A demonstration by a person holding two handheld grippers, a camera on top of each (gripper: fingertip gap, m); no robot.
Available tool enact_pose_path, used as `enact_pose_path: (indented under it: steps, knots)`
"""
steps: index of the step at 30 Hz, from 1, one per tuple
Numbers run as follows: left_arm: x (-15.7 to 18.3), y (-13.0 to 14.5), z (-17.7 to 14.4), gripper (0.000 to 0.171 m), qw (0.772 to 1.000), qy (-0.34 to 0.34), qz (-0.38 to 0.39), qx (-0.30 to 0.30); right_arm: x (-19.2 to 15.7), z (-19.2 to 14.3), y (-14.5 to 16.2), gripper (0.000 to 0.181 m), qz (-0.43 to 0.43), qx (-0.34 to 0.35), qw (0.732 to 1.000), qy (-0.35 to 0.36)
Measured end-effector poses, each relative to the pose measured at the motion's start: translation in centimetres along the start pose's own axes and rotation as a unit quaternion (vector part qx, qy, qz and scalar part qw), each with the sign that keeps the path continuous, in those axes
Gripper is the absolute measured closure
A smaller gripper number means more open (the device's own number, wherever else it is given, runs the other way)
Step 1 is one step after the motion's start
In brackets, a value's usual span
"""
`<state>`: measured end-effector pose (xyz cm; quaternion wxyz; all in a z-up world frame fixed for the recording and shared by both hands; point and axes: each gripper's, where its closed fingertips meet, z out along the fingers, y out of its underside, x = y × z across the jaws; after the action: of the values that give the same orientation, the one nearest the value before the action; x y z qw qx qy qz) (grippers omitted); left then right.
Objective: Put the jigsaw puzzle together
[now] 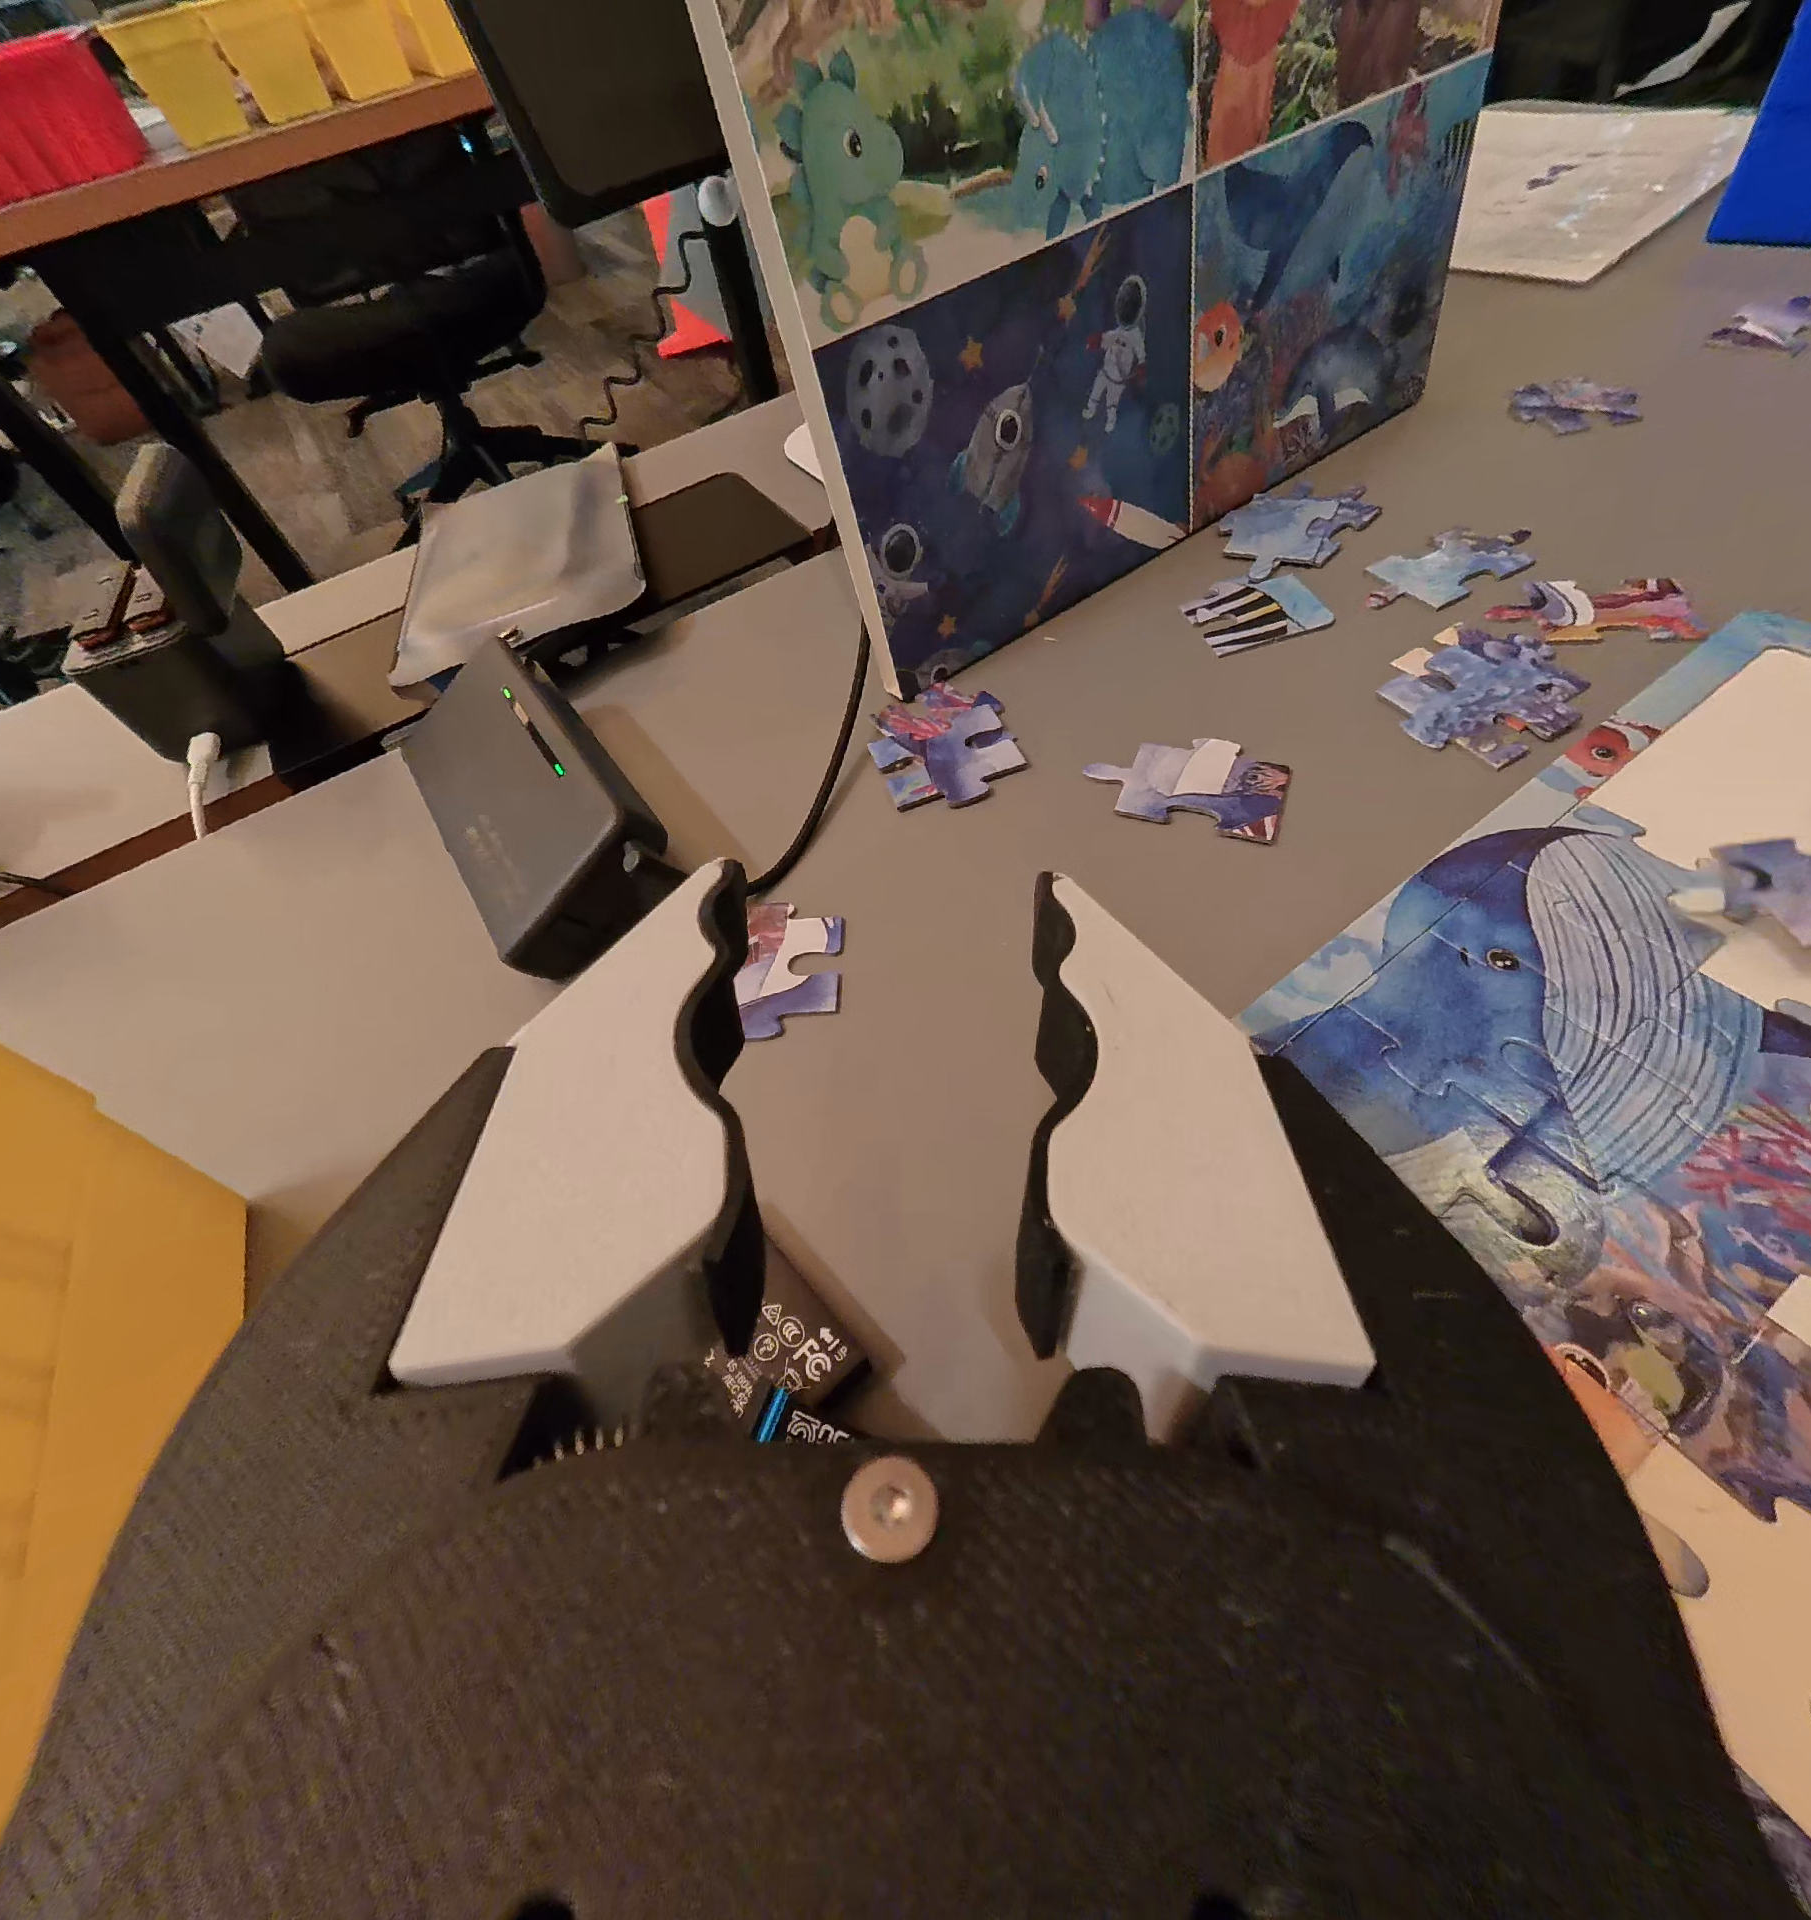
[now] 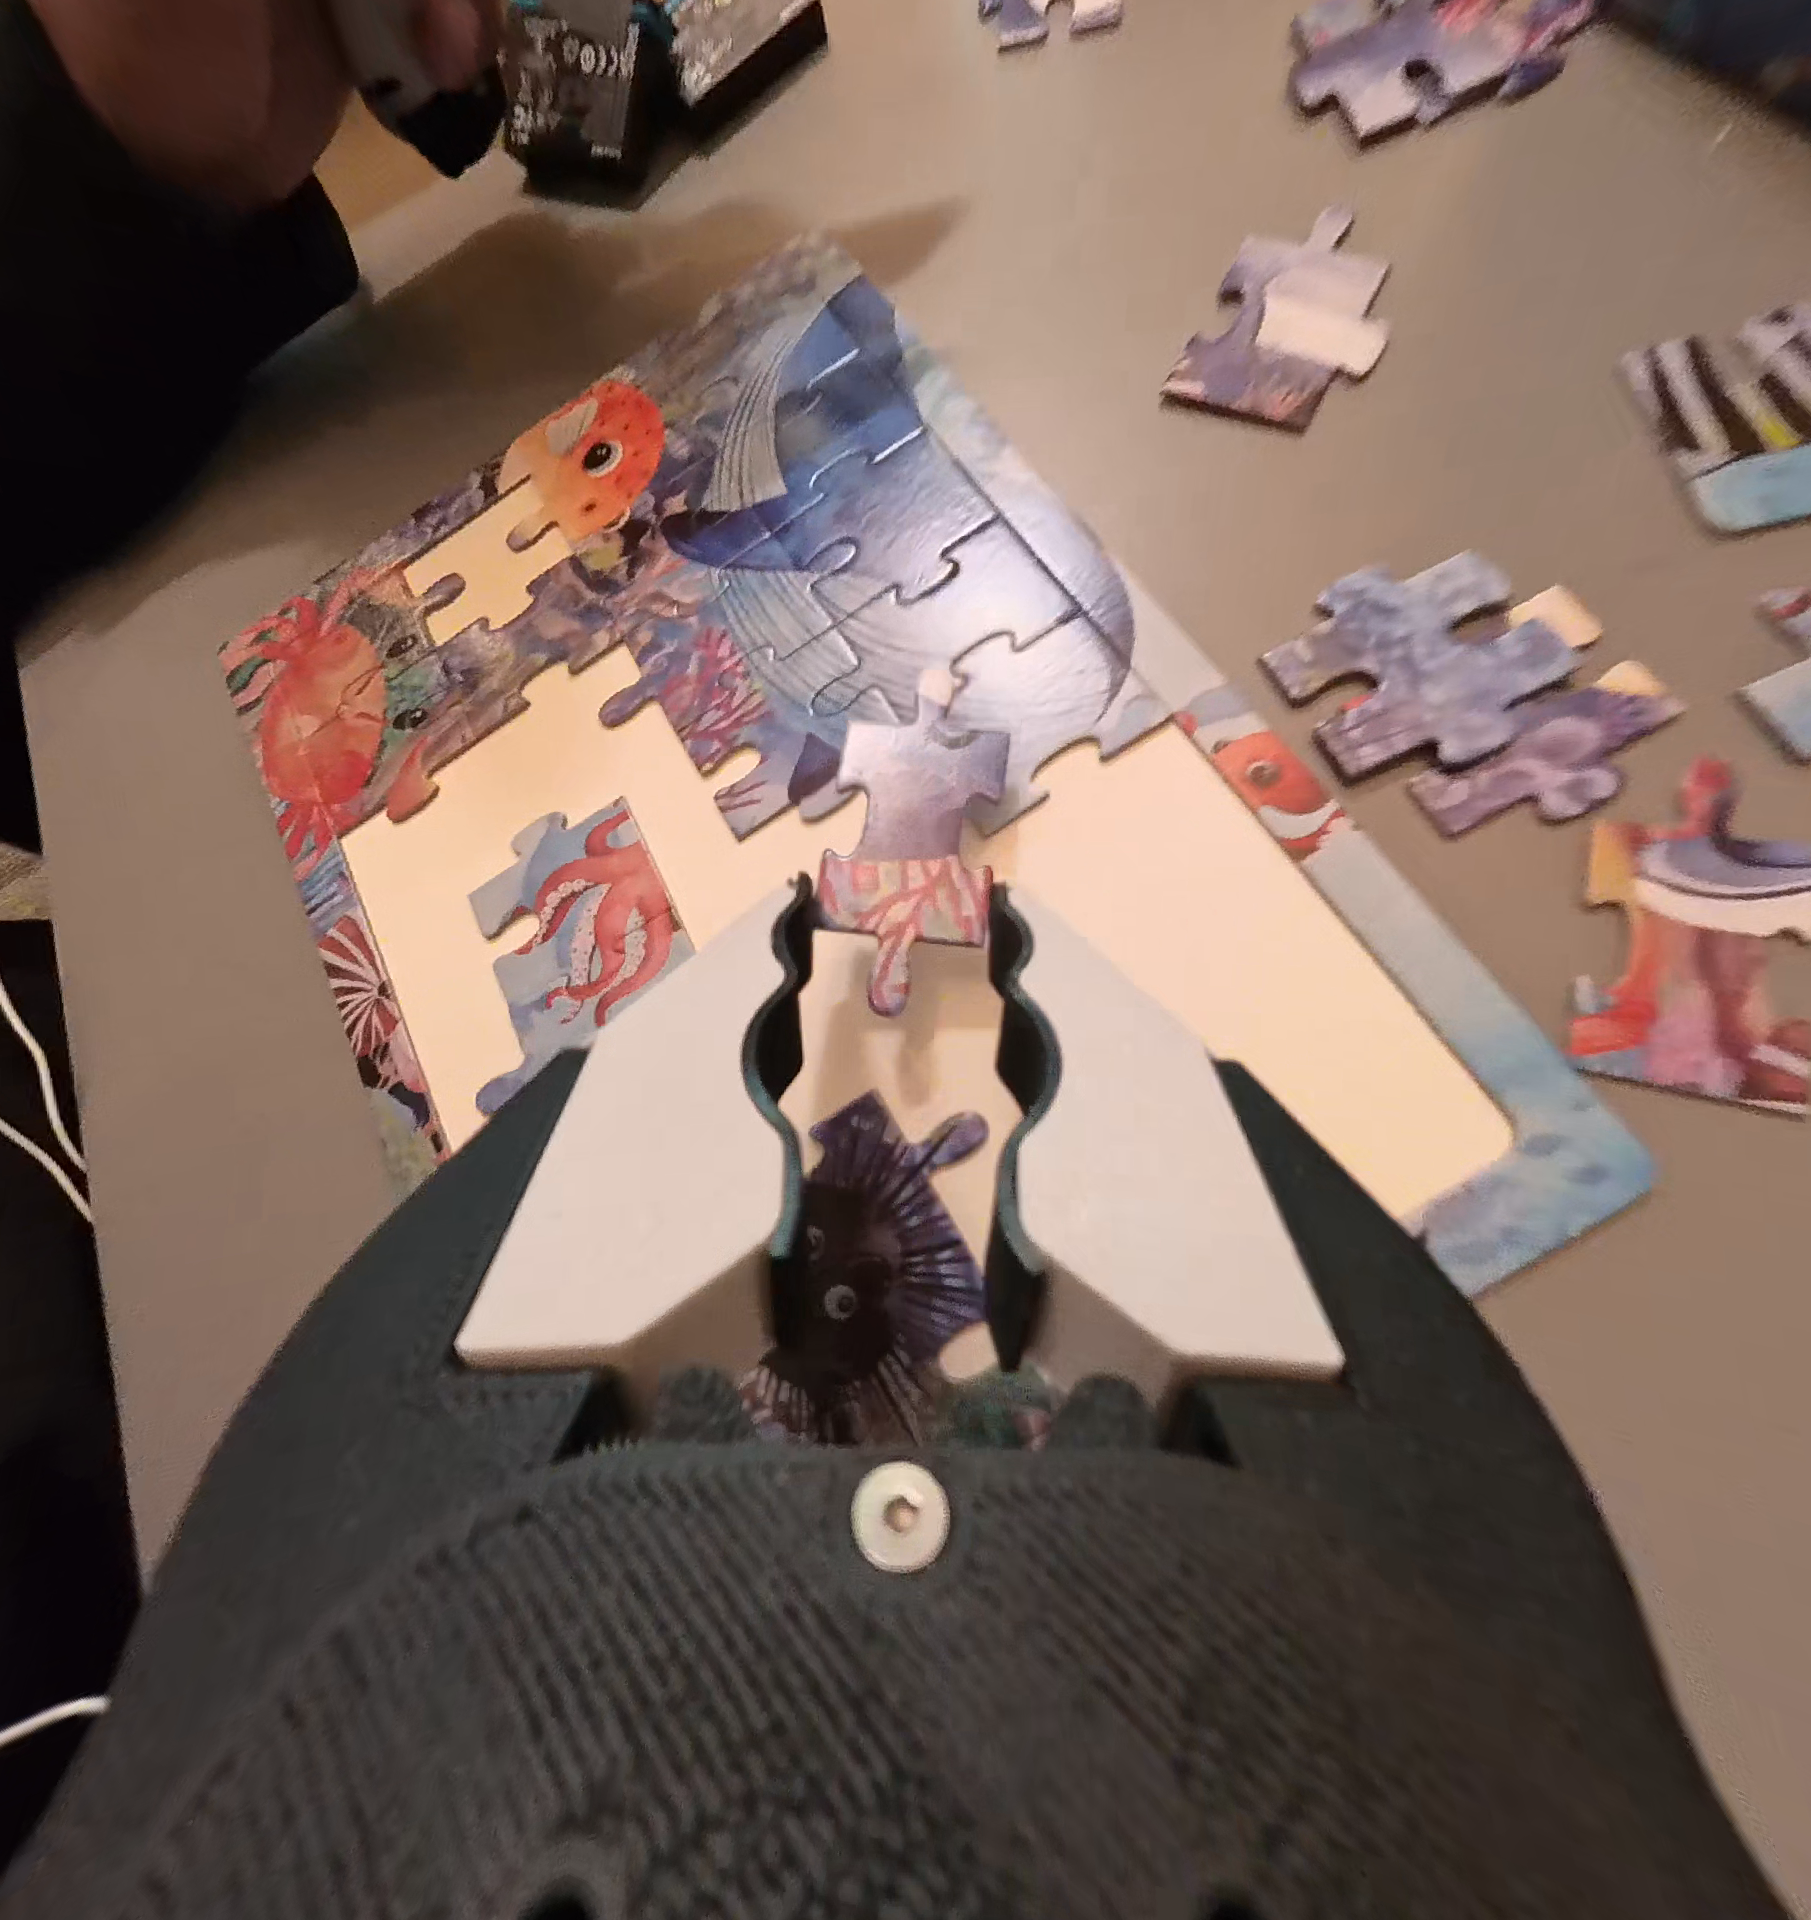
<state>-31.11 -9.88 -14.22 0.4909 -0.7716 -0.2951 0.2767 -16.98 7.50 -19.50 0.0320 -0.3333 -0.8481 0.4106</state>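
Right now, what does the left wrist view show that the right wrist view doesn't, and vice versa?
Left only: the left gripper, open and empty over bare table; the picture board standing upright; a dark box with green lights; yellow bins.

Right only: the right gripper shut on a puzzle piece with pink coral, held over the tray's bare area; the octopus piece; the urchin piece.

Both: the puzzle tray with the whale assembled, and the loose striped piece.
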Motion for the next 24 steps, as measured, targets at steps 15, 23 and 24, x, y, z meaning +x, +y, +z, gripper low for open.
enact_pose_path:
  steps: [15,23,24]
  knots:
    - [-1.0,0.7,0.1,0.119,1.0,-0.015,0.009,-0.014,-2.5,0.8,0.5,0.144,-0.02,-0.008,0.999,-0.04]
    - [-1.1,0.6,0.0,0.119,1.0,-0.011,0.001,-0.01,-1.7,0.9,1.4,0.137,-0.034,-0.029,0.998,-0.033]
    - [-1.1,0.6,0.0,0.119,1.0,-0.012,0.003,-0.011,-1.9,0.9,1.5,0.137,-0.038,-0.03,0.998,-0.034]
